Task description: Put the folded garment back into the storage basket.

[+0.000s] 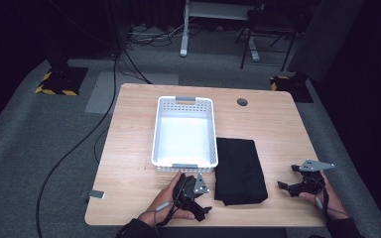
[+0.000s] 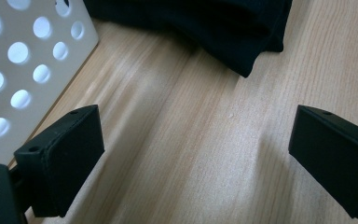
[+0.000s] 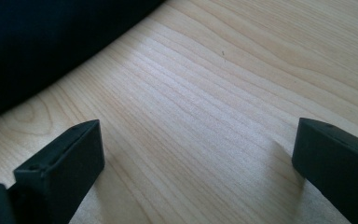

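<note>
Cloth: black folded cloth (image 1: 240,170) lies flat on the wooden table (image 1: 273,124), near-centre, just right of the basket, w/ its left edge touching or nearly touching the basket's right wall.
Cloth axis: long axis runs front-to-back, from the person's edge toward the far side; near end fans slightly wider, folds show at the near-left corner (image 2: 256,46).
Basket: white perforated plastic basket (image 1: 184,102), long axis also front-to-back, parallel to cloth.
L gripper: left gripper (image 1: 202,208) near the front edge, just in front of basket's near wall; points right toward cloth's near corner; 2 jaws wide apart over bare wood, holding nothing (image 2: 196,154).
R gripper: right gripper (image 1: 286,184) right of cloth, points left at it, apart from it; jaws spread wide, nothing between (image 3: 198,158).
</note>
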`<state>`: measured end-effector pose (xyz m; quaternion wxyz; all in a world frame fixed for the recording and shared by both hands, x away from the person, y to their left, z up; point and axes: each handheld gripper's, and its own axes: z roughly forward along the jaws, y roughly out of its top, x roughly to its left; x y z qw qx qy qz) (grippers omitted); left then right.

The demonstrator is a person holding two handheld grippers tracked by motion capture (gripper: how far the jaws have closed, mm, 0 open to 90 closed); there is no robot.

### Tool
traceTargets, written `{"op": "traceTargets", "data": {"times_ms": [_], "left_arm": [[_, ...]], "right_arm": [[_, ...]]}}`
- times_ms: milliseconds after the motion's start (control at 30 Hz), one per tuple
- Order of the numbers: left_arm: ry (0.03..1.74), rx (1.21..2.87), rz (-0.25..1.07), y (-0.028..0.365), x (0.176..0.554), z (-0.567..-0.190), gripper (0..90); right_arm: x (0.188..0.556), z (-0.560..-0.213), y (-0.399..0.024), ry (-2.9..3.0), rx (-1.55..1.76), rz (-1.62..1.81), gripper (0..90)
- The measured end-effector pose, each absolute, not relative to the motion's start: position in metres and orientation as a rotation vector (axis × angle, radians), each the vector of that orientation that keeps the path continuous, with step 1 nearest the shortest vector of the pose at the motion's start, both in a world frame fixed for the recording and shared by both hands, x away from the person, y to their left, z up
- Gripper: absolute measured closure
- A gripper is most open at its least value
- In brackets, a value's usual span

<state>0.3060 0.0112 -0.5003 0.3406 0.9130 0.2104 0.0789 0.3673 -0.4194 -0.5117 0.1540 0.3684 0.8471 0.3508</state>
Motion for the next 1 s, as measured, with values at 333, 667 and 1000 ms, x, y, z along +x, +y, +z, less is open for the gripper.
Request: {"op": "traceTargets", "data": {"times_ms": [333, 667, 1000], "left_arm": [[0.542, 2.385, 0.214, 0.005, 0.306, -0.499, 4.0], [0.558, 2.390, 0.231, -0.005, 0.306, -0.498, 4.5], [0.548, 2.410, 0.241, -0.016, 0.307, -0.499, 4.7]], "right_arm": [[0.367, -0.512, -0.419, 2.428, 1.056, 1.006, 2.5], [0.367, -0.512, -0.419, 2.428, 1.056, 1.006, 2.5], [0.367, -0.512, -0.419, 2.427, 1.058, 1.006, 2.5]]}}
